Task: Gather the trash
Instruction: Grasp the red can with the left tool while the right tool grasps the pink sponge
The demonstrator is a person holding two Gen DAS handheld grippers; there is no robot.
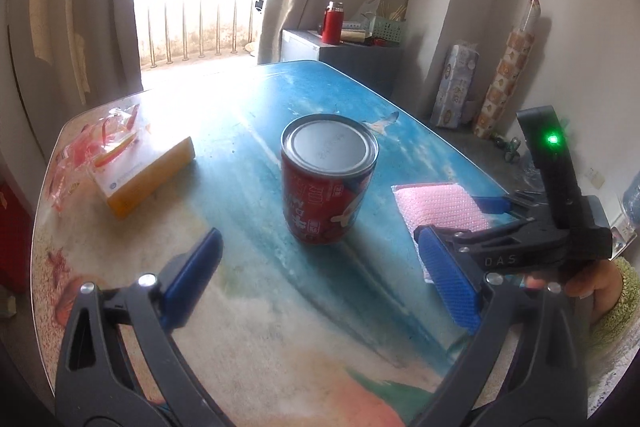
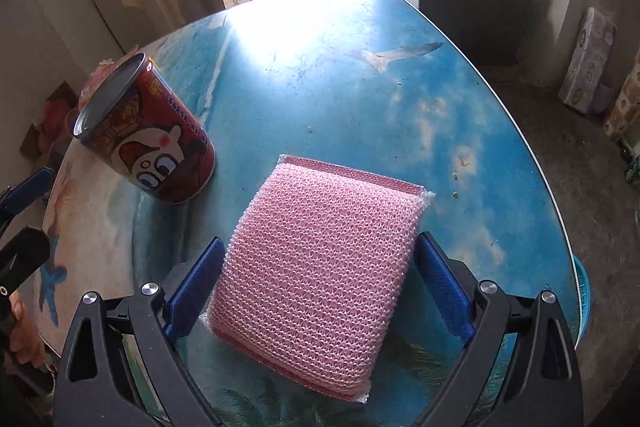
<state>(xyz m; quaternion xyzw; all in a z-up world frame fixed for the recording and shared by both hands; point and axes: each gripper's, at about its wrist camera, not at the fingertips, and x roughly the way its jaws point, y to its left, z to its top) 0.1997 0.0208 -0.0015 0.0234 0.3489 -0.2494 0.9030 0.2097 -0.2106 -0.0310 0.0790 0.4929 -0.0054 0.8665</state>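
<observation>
On a blue counter, the right gripper straddles a pink sponge with jaws wide, not pressing it; the left gripper gapes empty before a red can.

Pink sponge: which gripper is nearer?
Right. The right gripper straddles the pink sponge, jaws open; the left gripper hangs off to its side, facing the can.
</observation>
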